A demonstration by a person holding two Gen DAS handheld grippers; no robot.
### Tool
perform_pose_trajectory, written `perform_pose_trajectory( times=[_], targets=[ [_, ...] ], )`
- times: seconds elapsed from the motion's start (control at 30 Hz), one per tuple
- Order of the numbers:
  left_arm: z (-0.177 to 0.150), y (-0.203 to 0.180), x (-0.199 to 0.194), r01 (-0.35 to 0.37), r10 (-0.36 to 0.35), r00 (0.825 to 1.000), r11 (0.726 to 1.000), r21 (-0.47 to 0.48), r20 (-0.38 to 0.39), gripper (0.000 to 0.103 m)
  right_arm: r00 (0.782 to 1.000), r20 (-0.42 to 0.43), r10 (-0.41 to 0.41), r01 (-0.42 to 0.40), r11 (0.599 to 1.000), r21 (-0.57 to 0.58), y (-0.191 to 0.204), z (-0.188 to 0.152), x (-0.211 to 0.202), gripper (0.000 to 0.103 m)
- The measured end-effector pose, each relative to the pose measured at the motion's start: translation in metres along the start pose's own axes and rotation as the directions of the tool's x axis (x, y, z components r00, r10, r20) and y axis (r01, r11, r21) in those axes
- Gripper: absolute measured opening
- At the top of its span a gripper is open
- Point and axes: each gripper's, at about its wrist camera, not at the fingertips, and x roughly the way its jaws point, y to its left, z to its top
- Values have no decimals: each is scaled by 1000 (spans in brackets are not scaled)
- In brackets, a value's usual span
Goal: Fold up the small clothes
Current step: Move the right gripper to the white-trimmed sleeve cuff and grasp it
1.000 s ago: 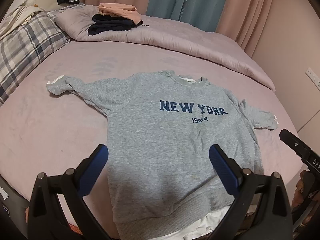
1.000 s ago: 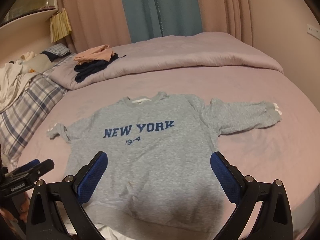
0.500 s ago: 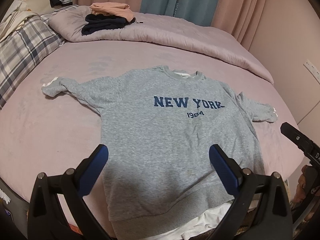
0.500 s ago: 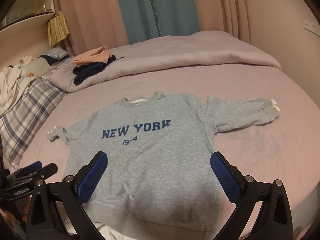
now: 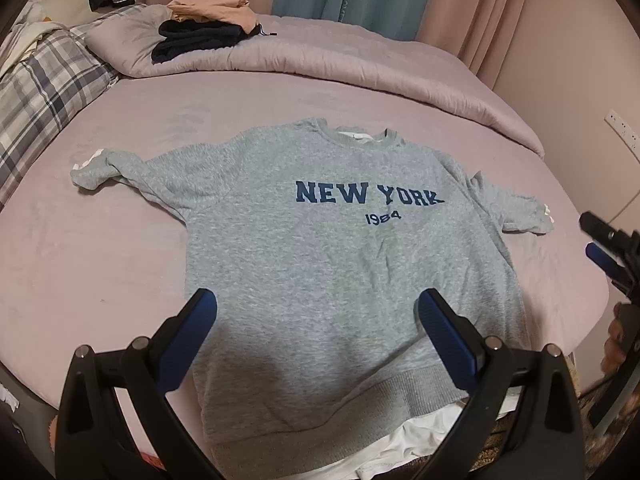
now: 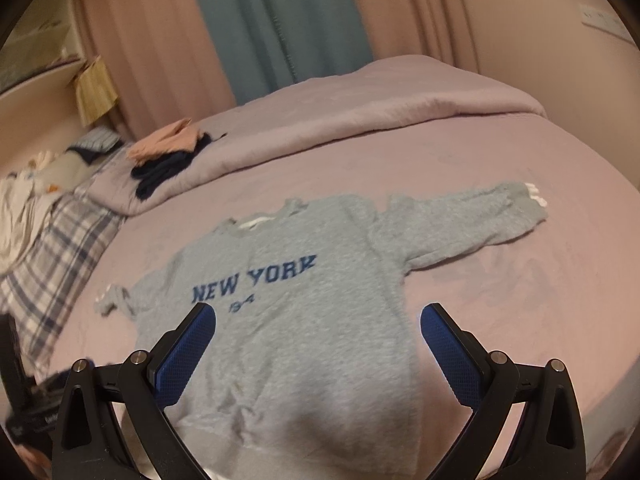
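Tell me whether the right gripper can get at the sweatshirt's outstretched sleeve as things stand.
Probably yes. The right gripper hangs open above the sweatshirt, and the sleeve lies flat on bare bed with nothing lying across it.

Sweatshirt [image 5: 320, 248]: heather grey, navy block lettering "NEW YORK 1984", white showing at neck and cuffs. Bed sheet [image 5: 100, 240]: pale mauve-pink, plain. Duvet [image 5: 360, 60]: matching mauve. Folded garments: peach-pink piece [image 5: 212, 8] over navy piece [image 5: 192, 40]. Pillow [image 5: 36, 92]: plaid in grey, navy and cream. Curtains: teal centre panel [image 6: 276, 24], dusty pink side panels [image 6: 152, 52]. Left gripper [image 5: 316, 312] and right gripper [image 6: 318, 320]: black frames, blue textured pads.
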Motion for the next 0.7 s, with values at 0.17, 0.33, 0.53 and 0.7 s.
perform_pose_trajectory(
  times=[0.17, 0.33, 0.53, 0.7],
  targets=[
    [0, 0, 7, -3, 3, 1000, 1000, -4, -26, 100, 1000, -2, -8, 9, 994, 105, -37, 13, 5, 102],
    [-1, -1, 17, -3, 2, 999, 1000, -6, -54, 100, 999, -25, -44, 48, 980, 192, -74, 24, 18, 97],
    [-9, 2, 38, 35, -39, 990, 999, -36, -135, 98, 995, -74, -61, 86, 917, 389, -138, 39, 46, 85],
    [-16, 9, 51, 29, -43, 980, 997, -71, -196, 96, 986, -97, -132, 163, 855, 493, -183, 45, 63, 80]
  ],
)
